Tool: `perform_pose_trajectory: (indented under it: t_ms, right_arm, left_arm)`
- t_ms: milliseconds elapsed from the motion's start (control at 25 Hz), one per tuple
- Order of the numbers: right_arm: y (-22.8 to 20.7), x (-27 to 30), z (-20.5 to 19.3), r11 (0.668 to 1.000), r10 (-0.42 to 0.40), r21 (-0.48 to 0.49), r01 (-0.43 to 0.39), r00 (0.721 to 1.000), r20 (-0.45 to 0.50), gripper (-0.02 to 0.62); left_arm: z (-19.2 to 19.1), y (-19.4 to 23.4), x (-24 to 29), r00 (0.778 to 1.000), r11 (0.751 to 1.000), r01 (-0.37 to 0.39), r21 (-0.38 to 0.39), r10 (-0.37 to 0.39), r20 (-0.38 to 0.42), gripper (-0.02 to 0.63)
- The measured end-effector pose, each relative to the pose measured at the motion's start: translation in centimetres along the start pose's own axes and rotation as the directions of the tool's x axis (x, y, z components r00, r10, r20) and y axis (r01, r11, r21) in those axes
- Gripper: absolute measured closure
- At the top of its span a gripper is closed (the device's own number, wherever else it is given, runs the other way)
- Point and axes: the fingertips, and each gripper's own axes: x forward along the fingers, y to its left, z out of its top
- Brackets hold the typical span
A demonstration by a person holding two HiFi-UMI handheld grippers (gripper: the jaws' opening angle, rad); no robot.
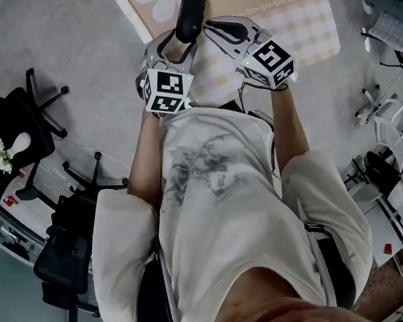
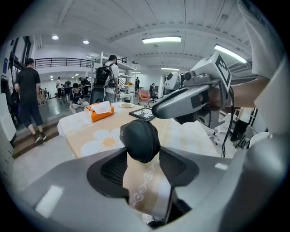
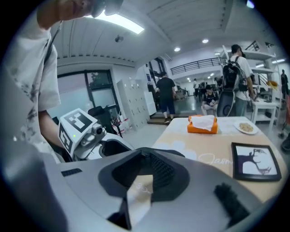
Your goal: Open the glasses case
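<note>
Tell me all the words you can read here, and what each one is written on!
"Jasm": curly writing on the tablecloth; its ending cannot be made out.
Small mark on the side of the glasses case: too small to read.
Left cube and right cube: only black-and-white squares, no words.

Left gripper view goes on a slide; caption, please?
Left gripper clamps the black glasses case, floral tablecloth beyond.
</note>
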Motion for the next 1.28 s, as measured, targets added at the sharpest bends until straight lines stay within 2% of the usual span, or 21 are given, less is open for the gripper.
perform_pose_trajectory:
  t_ms: [40, 80, 200, 360, 440, 480, 800, 880, 1040, 1200, 1280]
  right_arm:
    - [0.0, -0.1, 0.1, 1.000, 0.011, -0.028, -0.011, 1.000, -0.012, 0.508]
    - [-0.1, -0.1, 0.1, 0.998, 0.021, -0.054, -0.023, 0.999, -0.028, 0.492]
    - [0.6, 1.0, -0.2, 0.992, 0.041, -0.119, -0.050, 0.996, -0.078, 0.488]
    - [1.6, 2.5, -0.6, 0.982, 0.083, -0.159, -0.102, 0.989, -0.122, 0.492]
    - [1.7, 2.5, -0.6, 0.979, 0.094, -0.169, -0.117, 0.986, -0.135, 0.554]
    - [1.7, 2.6, -0.6, 0.978, 0.091, -0.174, -0.116, 0.986, -0.143, 0.558]
    - [1.1, 2.0, -0.2, 0.978, 0.064, -0.187, -0.095, 0.985, -0.163, 0.561]
    - [0.6, 1.5, -0.1, 0.972, 0.051, -0.218, -0.087, 0.985, -0.165, 0.561]
    - [2.0, 2.9, -0.3, 0.955, 0.024, -0.288, -0.076, 0.983, -0.180, 0.560]
    - [2.4, 3.2, -0.1, 0.926, -0.010, -0.372, -0.068, 0.979, -0.205, 0.561]
    - [2.0, 2.7, -0.1, 0.926, -0.003, -0.369, -0.075, 0.978, -0.208, 0.561]
  left_arm:
    - [0.3, -0.1, 0.2, 1.000, 1.000, 0.002, 0.000, -0.002, 0.000, 0.374]
    - [0.6, -0.2, 0.5, 1.000, 1.000, 0.004, 0.000, -0.004, 0.000, 0.374]
    - [0.3, -0.1, 0.3, 1.000, 1.000, 0.014, -0.005, -0.014, 0.003, 0.374]
    - [-0.6, 0.4, -0.3, 1.000, 1.000, 0.020, -0.013, -0.020, -0.006, 0.374]
    - [-0.5, 0.5, -0.3, 1.000, 1.000, 0.022, -0.013, -0.022, -0.007, 0.374]
    - [-0.5, 0.6, -0.3, 1.000, 1.000, 0.024, -0.011, -0.024, -0.007, 0.374]
    - [0.2, 0.5, -0.1, 0.999, 0.999, 0.043, -0.009, -0.043, 0.004, 0.373]
    - [0.8, 0.3, 0.3, 0.999, 0.999, 0.045, -0.007, -0.045, 0.004, 0.373]
    - [-0.3, 0.9, -0.8, 0.999, 0.999, 0.044, -0.010, -0.043, 0.005, 0.373]
    - [-0.7, 1.1, -1.1, 0.999, 0.999, 0.049, -0.014, -0.049, 0.004, 0.373]
    - [-0.2, 0.8, -0.8, 0.999, 0.998, 0.053, -0.015, -0.053, 0.006, 0.373]
